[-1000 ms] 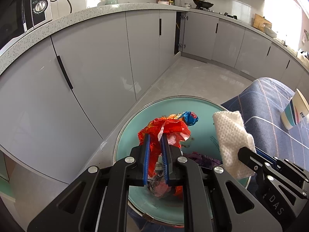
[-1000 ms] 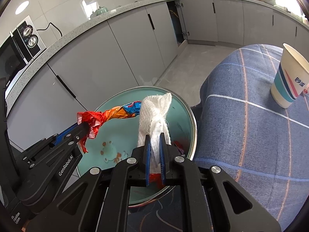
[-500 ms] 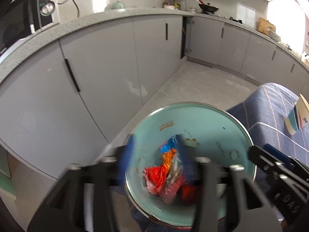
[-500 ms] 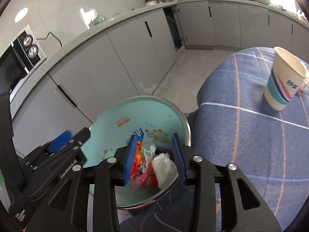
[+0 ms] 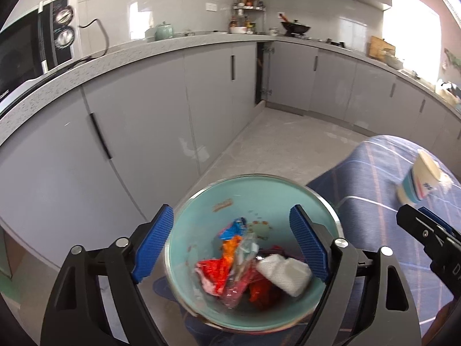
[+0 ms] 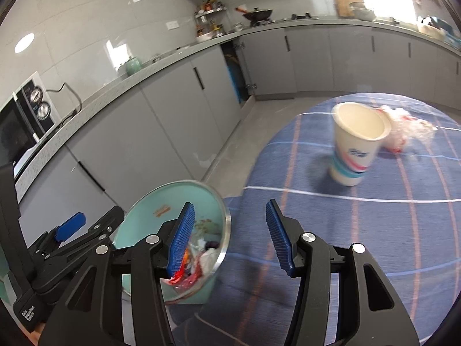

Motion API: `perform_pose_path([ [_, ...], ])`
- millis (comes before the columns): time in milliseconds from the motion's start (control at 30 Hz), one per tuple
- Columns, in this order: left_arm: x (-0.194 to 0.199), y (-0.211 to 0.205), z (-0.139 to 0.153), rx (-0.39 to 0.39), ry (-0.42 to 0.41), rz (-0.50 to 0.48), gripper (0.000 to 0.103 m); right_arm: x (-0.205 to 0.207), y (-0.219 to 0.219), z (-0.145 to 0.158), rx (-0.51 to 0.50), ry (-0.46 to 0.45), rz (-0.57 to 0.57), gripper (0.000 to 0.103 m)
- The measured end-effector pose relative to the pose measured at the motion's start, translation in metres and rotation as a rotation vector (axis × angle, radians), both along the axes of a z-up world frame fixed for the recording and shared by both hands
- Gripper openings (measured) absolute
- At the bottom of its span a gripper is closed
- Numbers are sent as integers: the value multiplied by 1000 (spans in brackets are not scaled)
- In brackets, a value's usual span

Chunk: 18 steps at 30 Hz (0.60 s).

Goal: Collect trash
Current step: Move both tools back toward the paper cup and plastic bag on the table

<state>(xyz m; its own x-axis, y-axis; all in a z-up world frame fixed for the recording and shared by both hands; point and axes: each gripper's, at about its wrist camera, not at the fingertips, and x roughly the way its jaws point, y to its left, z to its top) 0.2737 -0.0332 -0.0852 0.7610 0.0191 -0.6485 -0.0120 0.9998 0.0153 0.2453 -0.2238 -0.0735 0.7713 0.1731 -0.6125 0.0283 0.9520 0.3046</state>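
Next, the light, crushable white paper cup wants a gentle pinch on its rim. The left gripper and right gripper are both opening, nothing between their jaws.

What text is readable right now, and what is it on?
"Data Evolution System", small and only roughly legible: base of the left gripper.
"D", the rest cut off: body of the right gripper.
Blue mark on the paper cup: blurred, unreadable.
Orange print inside the teal bin: blurred, unreadable.
Microwave dial markings: too small.
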Motion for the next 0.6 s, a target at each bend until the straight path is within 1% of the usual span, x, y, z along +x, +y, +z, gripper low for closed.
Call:
perform_pose_path([
  [100, -6, -16, 5, 11, -24, -38, 93, -9, -22, 1, 0, 0, -46, 56],
  [367, -13, -59, 9, 26, -33, -137, 93, -30, -69, -1, 8, 2, -143, 57],
  [600, -18, -102, -2, 37, -9, -258, 93, -46, -111, -9, -5, 20, -225, 57],
])
